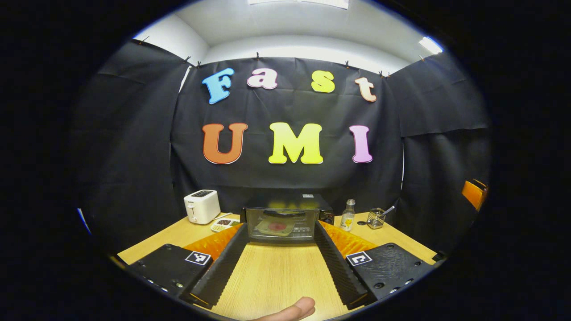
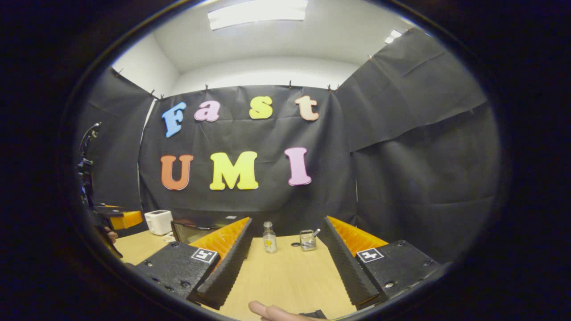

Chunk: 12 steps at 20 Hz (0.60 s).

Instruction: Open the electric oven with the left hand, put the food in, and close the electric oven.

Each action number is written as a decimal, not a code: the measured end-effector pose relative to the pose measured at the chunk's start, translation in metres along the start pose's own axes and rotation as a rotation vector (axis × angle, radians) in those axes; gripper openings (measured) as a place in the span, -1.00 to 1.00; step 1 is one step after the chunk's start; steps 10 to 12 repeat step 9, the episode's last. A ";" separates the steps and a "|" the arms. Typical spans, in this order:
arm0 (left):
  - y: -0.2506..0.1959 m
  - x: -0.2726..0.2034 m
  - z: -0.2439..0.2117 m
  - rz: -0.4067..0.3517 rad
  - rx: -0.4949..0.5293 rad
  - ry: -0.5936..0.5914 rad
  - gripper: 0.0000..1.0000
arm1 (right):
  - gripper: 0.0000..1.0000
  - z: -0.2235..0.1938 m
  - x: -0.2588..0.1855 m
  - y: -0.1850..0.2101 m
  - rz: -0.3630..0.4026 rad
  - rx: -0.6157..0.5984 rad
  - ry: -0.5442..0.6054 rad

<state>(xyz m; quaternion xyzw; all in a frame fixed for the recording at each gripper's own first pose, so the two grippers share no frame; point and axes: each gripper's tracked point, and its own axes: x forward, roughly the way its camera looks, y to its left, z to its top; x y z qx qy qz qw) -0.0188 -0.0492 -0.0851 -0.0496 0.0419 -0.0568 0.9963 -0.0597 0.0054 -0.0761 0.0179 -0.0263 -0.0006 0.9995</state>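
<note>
I hold my left gripper [image 1: 281, 232] level and low over the pale wood-grain surface [image 1: 276, 272], its two ridged fingers spread wide with nothing between them, aimed straight at the black box-shaped electric oven [image 1: 287, 217] standing at the far edge against the cloth wall. That line-up makes sense to me: the oven door is my left hand's job, so I face it square before reaching in. The door is glass and looks closed; through it I make out a flat plate-like shape with a reddish patch, though I cannot tell what it is. My fingertip [image 1: 292, 310] shows at the bottom of the left gripper view.

Left of the oven stands a white, rounded plastic toaster [image 1: 201, 206], and just beside it a small tray of dark bits [image 1: 224, 224]. Right of the oven are a small clear glass bottle with a yellow label [image 1: 347, 216] and a little clear cup holding a spoon [image 1: 376, 218].

My right gripper [image 2: 285, 238] also stands open and empty, pointed at the bottle and cup, well apart from the oven, which shows at the left in that view. I judge the task barely begun.
</note>
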 end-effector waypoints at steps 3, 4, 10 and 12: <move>-0.004 -0.024 -0.001 0.002 0.018 -0.014 0.89 | 0.93 -0.004 -0.001 0.000 0.013 -0.002 0.016; -0.004 -0.030 -0.002 0.003 0.038 -0.010 0.88 | 0.93 -0.004 -0.002 0.002 0.020 -0.002 0.018; -0.010 -0.037 0.003 -0.003 0.076 -0.036 0.88 | 0.93 0.000 -0.008 -0.002 0.019 -0.010 0.002; -0.010 -0.037 0.003 -0.003 0.076 -0.036 0.88 | 0.93 0.000 -0.008 -0.002 0.019 -0.010 0.002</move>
